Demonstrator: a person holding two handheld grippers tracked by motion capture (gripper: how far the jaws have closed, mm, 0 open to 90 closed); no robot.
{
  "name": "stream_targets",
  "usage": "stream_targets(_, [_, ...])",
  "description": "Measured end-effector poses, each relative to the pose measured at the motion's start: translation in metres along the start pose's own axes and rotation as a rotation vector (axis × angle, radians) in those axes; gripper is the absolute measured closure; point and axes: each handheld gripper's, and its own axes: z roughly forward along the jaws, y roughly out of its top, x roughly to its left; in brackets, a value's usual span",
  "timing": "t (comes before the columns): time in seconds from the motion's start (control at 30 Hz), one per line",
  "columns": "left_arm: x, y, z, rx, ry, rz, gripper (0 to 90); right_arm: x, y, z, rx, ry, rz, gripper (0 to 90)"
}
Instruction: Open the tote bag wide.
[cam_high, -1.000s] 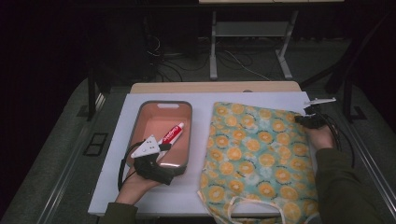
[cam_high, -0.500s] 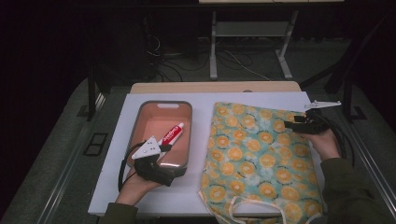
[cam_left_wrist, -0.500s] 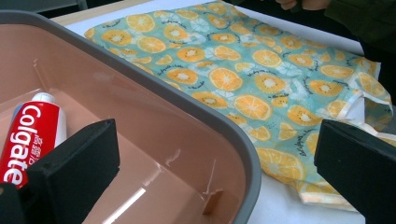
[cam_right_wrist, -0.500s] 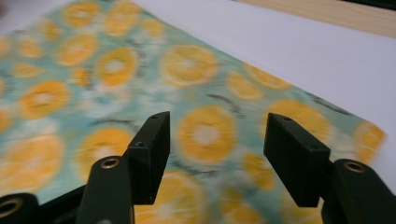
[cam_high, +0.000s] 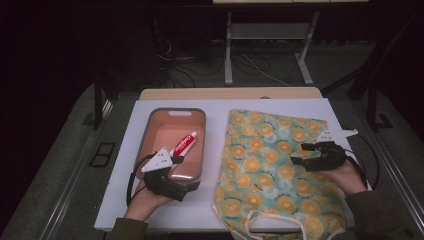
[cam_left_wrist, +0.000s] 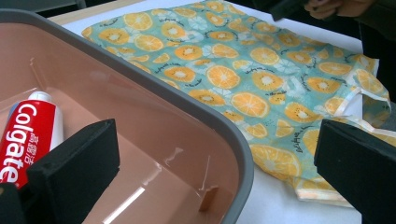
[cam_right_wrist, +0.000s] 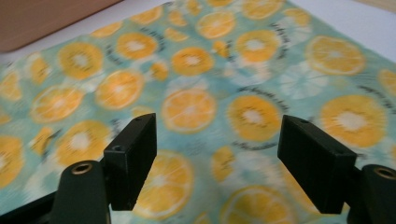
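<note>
High view first: there's a white rectangular surface (cam_high: 220, 210) with a grey-rimmed, salmon-pink plastic tray (cam_high: 172, 142) on its left half, and a red-and-white Colgate toothpaste tube (cam_high: 184, 144) lying slanted inside it, roughly mid-tray. The right half of the surface is taken up by a flat teal fabric bag printed with orange slices (cam_high: 272, 170), its pale strap loops hanging over the near edge. The left hand-held gripper (cam_high: 176, 175) sits at the tray's near end, over the rim, with the person's hand behind it close to the near edge of the surface. The right hand-held gripper (cam_high: 299, 154) hovers over the right part of the bag, pointing left across it, close to the right edge of the surface.

Left gripper view: the jaws are spread wide and straddle the tray's rim (cam_left_wrist: 219, 130), one inside the tray and one outside, nothing clamped. The toothpaste tube (cam_left_wrist: 25, 135) lies just beyond the inner jaw, and the bag (cam_left_wrist: 243, 74) spreads out past the tray.

Right gripper view: the jaws have just been opening and stand fairly wide, nothing between them except the orange-slice cloth (cam_right_wrist: 196, 88) lying below, a bit blurry.
</note>
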Motion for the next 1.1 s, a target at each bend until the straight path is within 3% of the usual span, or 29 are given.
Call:
stream_targets(0.13, [0.0,0.0,0.0,-0.001,0.001,-0.002,0.0,0.014,-0.006,-0.001,0.006,0.036,-0.027,27.2])
stream_targets(0.23, [0.0,0.0,0.0,0.0,-0.001,-0.003,0.0,0.034,-0.013,-0.001,0.01,0.097,-0.06,27.2])
stream_targets(0.27, [0.0,0.0,0.0,0.0,0.0,-0.002,0.0,0.034,-0.013,-0.001,0.01,0.097,-0.06,27.2])
stream_targets(0.4, [0.001,0.0,0.001,0.002,-0.001,0.0,0.0,0.052,-0.02,0.002,0.016,0.169,-0.083,27.2])
stream_targets(0.6, [0.0,0.0,0.001,0.0,0.001,0.008,0.0,0.081,-0.027,0.008,0.058,0.237,-0.157,27.7])
stream_targets(0.67, [0.0,0.0,0.002,0.0,0.002,0.01,0.0,0.085,-0.028,0.009,0.064,0.246,-0.169,27.8])
stream_targets(0.87, [0.0,0.0,0.002,-0.001,-0.001,0.011,0.0,0.112,-0.033,0.025,0.14,0.315,-0.266,33.3])
stream_targets(0.9, [0.0,0.0,0.002,-0.001,-0.001,0.011,0.0,0.112,-0.033,0.025,0.14,0.315,-0.266,33.3])
stream_targets(1.0, [0.0,0.0,0.002,-0.001,0.0,0.01,0.0,0.122,-0.036,0.033,0.186,0.336,-0.336,36.6])
stream_targets(1.1, [0.0,0.0,0.003,0.0,0.0,0.009,0.0,0.127,-0.038,0.034,0.194,0.297,-0.397,43.1])
